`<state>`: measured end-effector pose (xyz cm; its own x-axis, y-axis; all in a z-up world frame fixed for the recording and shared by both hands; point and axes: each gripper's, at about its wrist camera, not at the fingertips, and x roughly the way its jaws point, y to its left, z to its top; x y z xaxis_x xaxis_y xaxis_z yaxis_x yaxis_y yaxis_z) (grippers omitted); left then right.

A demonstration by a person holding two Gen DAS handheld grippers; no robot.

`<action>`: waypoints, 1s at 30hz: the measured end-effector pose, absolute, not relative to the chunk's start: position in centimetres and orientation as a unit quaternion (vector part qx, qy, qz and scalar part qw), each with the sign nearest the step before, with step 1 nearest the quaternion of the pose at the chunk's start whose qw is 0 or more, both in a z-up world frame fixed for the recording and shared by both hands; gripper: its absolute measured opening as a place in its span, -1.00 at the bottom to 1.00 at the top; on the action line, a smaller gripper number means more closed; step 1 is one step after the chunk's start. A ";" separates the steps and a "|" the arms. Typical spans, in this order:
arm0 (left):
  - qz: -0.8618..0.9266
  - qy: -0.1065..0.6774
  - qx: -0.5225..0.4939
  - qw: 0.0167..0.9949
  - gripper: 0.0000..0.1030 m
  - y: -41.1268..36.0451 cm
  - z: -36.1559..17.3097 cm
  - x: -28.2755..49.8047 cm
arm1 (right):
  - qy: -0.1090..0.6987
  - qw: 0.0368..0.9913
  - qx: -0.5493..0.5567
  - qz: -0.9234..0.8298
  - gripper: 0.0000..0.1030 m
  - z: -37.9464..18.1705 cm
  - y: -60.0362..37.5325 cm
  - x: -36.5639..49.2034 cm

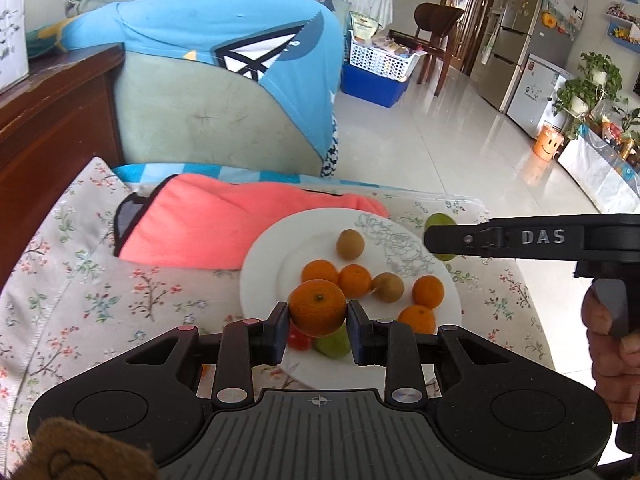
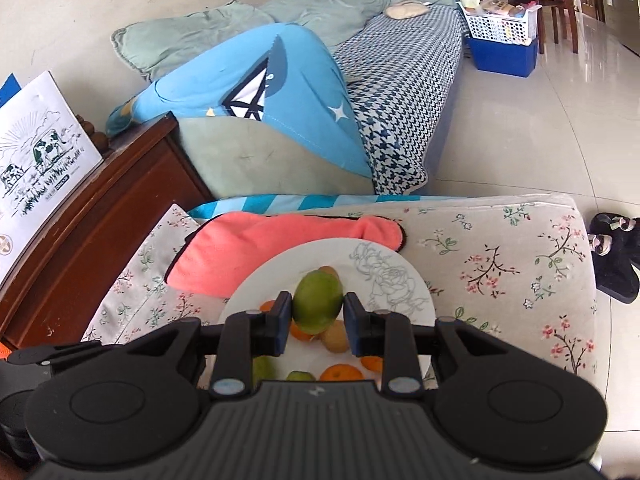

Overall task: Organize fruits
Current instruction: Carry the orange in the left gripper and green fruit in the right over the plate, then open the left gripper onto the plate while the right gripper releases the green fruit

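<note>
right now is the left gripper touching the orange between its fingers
Touching: the left wrist view shows the left gripper with both pads pressed against the orange.

Home living rm, open to dining area. Sofa (image 2: 400, 92) w/ houndstooth cover & green cushions, fridge (image 1: 516, 40) w/ magnets, wooden chair (image 1: 436, 36), potted plants (image 1: 592, 88), glossy tile floor (image 1: 440, 140), slippers (image 2: 616, 252) on floor, floral-cloth seat (image 2: 500, 260).

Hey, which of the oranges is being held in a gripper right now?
The biggest-looking orange, clamped between the left gripper pads above the white plate. The other oranges lie loose on the plate, untouched.
</note>
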<state>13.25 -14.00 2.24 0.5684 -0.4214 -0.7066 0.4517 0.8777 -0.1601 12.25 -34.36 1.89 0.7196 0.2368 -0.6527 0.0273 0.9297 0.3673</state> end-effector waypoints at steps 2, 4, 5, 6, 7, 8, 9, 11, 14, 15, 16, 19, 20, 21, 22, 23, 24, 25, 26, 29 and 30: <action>-0.251 0.394 0.022 0.884 -0.46 -14.7 2.0 13.3 | 0.375 0.909 0.174 0.058 -0.45 1.5 -34.5 12.7; -0.254 0.398 0.023 0.881 -0.46 -15.4 1.7 13.5 | 0.382 0.907 0.169 0.060 -0.45 0.9 -34.4 13.2; -0.255 0.400 0.023 0.880 -0.46 -15.6 1.6 13.6 | 0.386 0.905 0.169 0.060 -0.45 0.6 -34.4 13.4; -0.256 0.401 0.023 0.879 -0.46 -15.9 1.5 13.7 | 0.390 0.904 0.168 0.060 -0.45 0.4 -34.4 13.6; -0.257 0.402 0.023 0.879 -0.46 -16.2 1.4 13.7 | 0.392 0.903 0.166 0.059 -0.45 0.2 -34.3 13.8; -0.258 0.402 0.023 0.878 -0.46 -16.3 1.3 13.8 | 0.395 0.902 0.164 0.059 -0.45 0.0 -34.3 13.9; -0.258 0.403 0.023 0.878 -0.46 -16.5 1.2 13.8 | 0.396 0.902 0.162 0.058 -0.45 -0.1 -34.3 14.1; -0.260 0.406 0.020 0.876 -0.46 -16.8 1.1 14.0 | 0.400 0.900 0.165 0.053 -0.45 -0.5 -34.6 14.3; -0.260 0.410 0.020 0.874 -0.46 -17.1 0.7 14.2 | 0.404 0.897 0.174 0.047 -0.45 -1.0 -34.9 14.6; -0.261 0.412 0.020 0.873 -0.46 -17.2 0.5 14.3 | 0.405 0.896 0.177 0.045 -0.45 -1.1 -35.0 14.7; -0.261 0.414 0.020 0.872 -0.46 -17.3 0.4 14.4 | 0.406 0.895 0.180 0.045 -0.45 -1.3 -35.1 14.8; -0.253 0.413 0.016 0.875 -0.43 -17.4 0.4 14.4 | 0.409 0.891 0.195 0.041 -0.40 -1.5 -35.4 14.8; -0.254 0.412 0.015 0.875 -0.42 -17.4 0.5 14.4 | 0.409 0.890 0.199 0.040 -0.40 -1.5 -35.5 14.8; -0.254 0.411 0.012 0.876 -0.42 -17.3 0.7 14.4 | 0.407 0.890 0.201 0.039 -0.40 -1.4 -35.5 14.8; -0.253 0.409 0.008 0.877 -0.33 -17.1 0.9 14.3 | 0.405 0.891 0.203 0.039 -0.40 -1.3 -35.6 14.8; -0.250 0.407 0.005 0.879 -0.16 -17.0 1.1 14.3 | 0.403 0.891 0.205 0.039 -0.40 -1.2 -35.6 14.7; -0.247 0.402 0.003 0.882 -0.07 -16.7 1.5 14.3 | 0.401 0.891 0.207 0.039 -0.40 -1.1 -35.7 14.7; -0.242 0.396 0.003 0.886 0.01 -16.5 1.9 14.2 | 0.400 0.891 0.210 0.040 -0.40 -1.0 -35.7 14.7; -0.239 0.391 0.005 0.889 0.02 -16.2 2.2 14.2 | 0.398 0.892 0.211 0.041 -0.40 -0.9 -35.7 14.6; -0.227 0.387 -0.005 0.894 0.12 -15.0 3.3 14.7 | 0.394 0.894 0.206 0.049 -0.40 -0.5 -35.3 14.4; -0.220 0.388 -0.010 0.895 0.14 -14.4 3.6 14.9 | 0.392 0.895 0.205 0.052 -0.40 -0.3 -35.1 14.3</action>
<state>14.90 -14.35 3.62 0.6031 -0.4008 -0.6897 0.3854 0.9034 -0.1880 14.26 -35.13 -0.29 0.6872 0.2545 -0.6804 0.0671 0.9104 0.4083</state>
